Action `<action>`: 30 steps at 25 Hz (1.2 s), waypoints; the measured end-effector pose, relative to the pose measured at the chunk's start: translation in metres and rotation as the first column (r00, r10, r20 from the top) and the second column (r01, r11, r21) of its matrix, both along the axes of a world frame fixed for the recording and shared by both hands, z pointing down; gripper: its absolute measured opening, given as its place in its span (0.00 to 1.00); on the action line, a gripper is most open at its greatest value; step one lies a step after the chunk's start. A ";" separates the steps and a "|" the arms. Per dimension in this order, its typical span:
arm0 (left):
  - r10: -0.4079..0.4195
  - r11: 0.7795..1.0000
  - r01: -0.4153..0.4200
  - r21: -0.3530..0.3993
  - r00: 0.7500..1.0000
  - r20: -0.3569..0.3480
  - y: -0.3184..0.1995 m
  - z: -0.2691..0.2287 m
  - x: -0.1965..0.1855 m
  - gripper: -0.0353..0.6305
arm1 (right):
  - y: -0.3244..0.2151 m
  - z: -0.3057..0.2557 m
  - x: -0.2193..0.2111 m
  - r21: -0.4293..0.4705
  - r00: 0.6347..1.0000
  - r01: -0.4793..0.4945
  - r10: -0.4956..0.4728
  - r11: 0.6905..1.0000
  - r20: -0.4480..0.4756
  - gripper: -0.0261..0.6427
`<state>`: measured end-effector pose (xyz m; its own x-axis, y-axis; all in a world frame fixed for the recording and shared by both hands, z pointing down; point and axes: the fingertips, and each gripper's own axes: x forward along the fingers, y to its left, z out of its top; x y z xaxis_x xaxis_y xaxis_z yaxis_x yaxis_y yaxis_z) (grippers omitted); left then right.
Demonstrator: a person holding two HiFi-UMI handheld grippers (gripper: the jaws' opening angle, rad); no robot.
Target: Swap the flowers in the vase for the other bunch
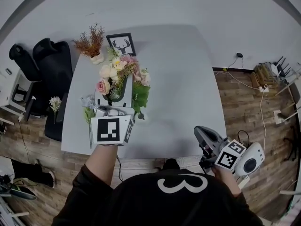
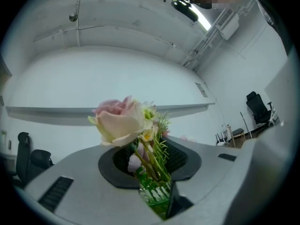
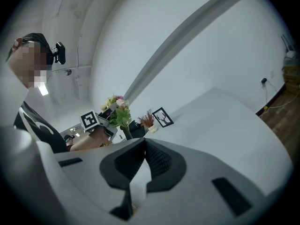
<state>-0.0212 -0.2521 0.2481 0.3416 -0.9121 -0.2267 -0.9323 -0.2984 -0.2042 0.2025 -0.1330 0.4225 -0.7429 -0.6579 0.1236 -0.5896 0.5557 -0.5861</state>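
Toward the near left corner of the pale grey tabletop [image 1: 188, 79], the left claw [image 2: 157, 193] is clamped narrow on the mixed bunch of pink, cream and yellow flowers with broad green leaves [image 1: 117, 72]. It grips the bundled green stems just under the heads. The left gripper view shows ribbed plastic stalks pinched between the pads and a cream-pink rose standing above them.

Off the near right corner, close to the person's body, the right claw [image 3: 142, 149] has its pads together with nothing between them.

Beneath the bunch sits the dark glass vase [image 1: 116, 95], just inside the left edge. I cannot tell whether the stem ends are inside its neck or clear of it.

Beside the left claw, along the left edge, lies the other bunch, pale grey-white blooms on green stems [image 1: 88, 105], partly hidden by the claw.

The held bunch looks artificial, so I judge it light but top-heavy. The fabric heads are soft and would crush or shed under the pads. The plastic stalks are springy and smooth, and liable to fan apart or slide if pinched loosely. The bundled stalks below the heads are the sound place to hold, as now. The replacement should be taken there too, low enough that the ends gather to enter the neck. The glass vase is the fragile piece, and dragging stalks could tip it.
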 end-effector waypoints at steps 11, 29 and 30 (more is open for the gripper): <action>-0.011 1.000 0.011 0.011 1.000 -0.025 -0.003 -0.008 -0.009 0.24 | -0.004 0.007 0.002 -0.013 1.000 0.003 -0.003 1.000 -0.006 0.05; -0.005 0.994 0.005 -0.105 1.000 0.000 -0.010 0.062 -0.010 0.25 | -0.009 0.009 -0.005 -0.031 1.000 0.003 -0.003 1.000 -0.017 0.05; -0.003 0.993 0.002 -0.115 1.000 -0.005 -0.009 0.068 -0.010 0.25 | -0.008 0.010 -0.005 -0.032 1.000 0.003 -0.003 0.999 -0.018 0.05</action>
